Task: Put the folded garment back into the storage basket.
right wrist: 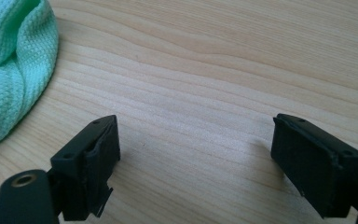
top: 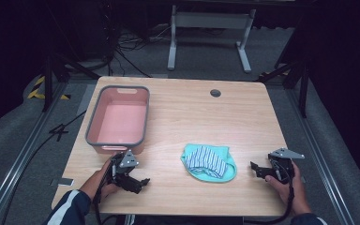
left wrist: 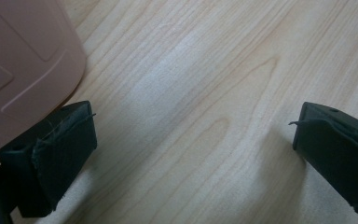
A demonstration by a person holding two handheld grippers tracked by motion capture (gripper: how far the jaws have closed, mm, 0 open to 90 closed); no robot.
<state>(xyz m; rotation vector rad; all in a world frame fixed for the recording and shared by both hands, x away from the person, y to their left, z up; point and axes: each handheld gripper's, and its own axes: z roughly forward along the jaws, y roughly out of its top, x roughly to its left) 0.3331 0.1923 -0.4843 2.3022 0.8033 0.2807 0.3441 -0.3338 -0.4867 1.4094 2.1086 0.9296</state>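
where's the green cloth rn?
High view: the green cloth lies on the table near its front edge, between the left tongs and right tongs, right of the pink bin.

Your left gripper point(left wrist: 193, 140) has its two black jaws spread wide, one at eight o'clock, the other at four o'clock, with nothing but bare wooden table point(left wrist: 205, 84) between them. At ten o'clock you see the pink tub point(left wrist: 18, 70), its rounded corner wall just beside the eight o'clock jaw.
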